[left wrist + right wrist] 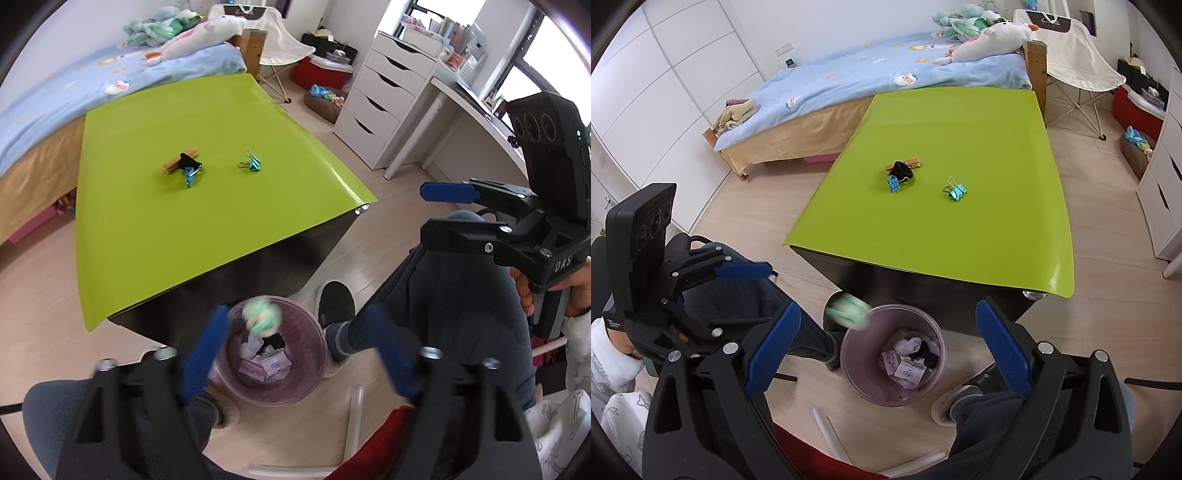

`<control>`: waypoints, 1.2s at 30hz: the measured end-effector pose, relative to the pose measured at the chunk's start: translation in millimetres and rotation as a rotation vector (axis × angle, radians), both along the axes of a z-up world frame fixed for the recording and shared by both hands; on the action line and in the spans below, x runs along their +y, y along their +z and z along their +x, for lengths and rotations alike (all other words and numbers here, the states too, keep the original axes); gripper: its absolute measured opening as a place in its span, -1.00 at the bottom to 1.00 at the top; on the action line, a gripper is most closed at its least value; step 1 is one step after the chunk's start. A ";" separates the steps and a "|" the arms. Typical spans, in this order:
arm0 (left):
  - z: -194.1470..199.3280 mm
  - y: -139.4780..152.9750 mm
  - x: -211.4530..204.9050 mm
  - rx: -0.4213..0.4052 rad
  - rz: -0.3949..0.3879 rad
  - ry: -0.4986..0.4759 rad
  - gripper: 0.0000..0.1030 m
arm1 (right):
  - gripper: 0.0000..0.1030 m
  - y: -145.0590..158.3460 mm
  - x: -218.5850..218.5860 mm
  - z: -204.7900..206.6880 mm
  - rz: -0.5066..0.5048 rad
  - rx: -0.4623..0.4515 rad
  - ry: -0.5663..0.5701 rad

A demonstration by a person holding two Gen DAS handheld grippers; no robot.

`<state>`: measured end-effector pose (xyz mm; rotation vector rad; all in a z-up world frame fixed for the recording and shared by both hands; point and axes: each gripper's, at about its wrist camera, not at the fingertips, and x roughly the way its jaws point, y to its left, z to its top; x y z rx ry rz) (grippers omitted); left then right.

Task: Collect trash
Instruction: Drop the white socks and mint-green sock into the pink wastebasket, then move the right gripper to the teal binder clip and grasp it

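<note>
A green crumpled wad [262, 317] shows blurred in the air just over the far rim of the pink waste bin [314, 373], touching neither pad. My left gripper [295, 354] is open above the bin, which holds paper scraps and small boxes. The right wrist view shows the wad [847, 308] at the bin's [849, 354] left rim. My right gripper [888, 349] is open and empty over the bin. Each gripper also shows in the other's view: the right gripper [436, 212] and the left gripper [738, 288].
The green-topped table [184, 229] stands behind the bin with a blue binder clip [253, 163] and a pile of clothespin and clips [184, 168]. The person's legs and a black shoe [334, 302] flank the bin. A bed [886, 74] and white drawers [380, 96] lie beyond.
</note>
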<state>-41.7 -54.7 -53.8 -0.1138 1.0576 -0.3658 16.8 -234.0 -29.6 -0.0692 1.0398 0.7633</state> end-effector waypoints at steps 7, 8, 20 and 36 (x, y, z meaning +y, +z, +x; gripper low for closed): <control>0.3 3.3 13.7 -0.029 0.004 0.087 0.83 | 0.89 -1.4 2.0 0.0 0.001 -0.001 0.001; 0.7 4.7 15.4 -0.036 0.007 0.097 0.84 | 0.89 -1.6 2.6 0.2 0.002 -0.002 0.003; 6.6 14.9 34.3 -0.091 0.017 0.185 0.85 | 0.91 -4.4 12.1 0.4 -0.007 -0.019 0.018; 41.6 29.5 50.0 -0.139 0.024 0.233 0.85 | 0.91 5.5 40.4 54.9 -0.074 -0.084 0.076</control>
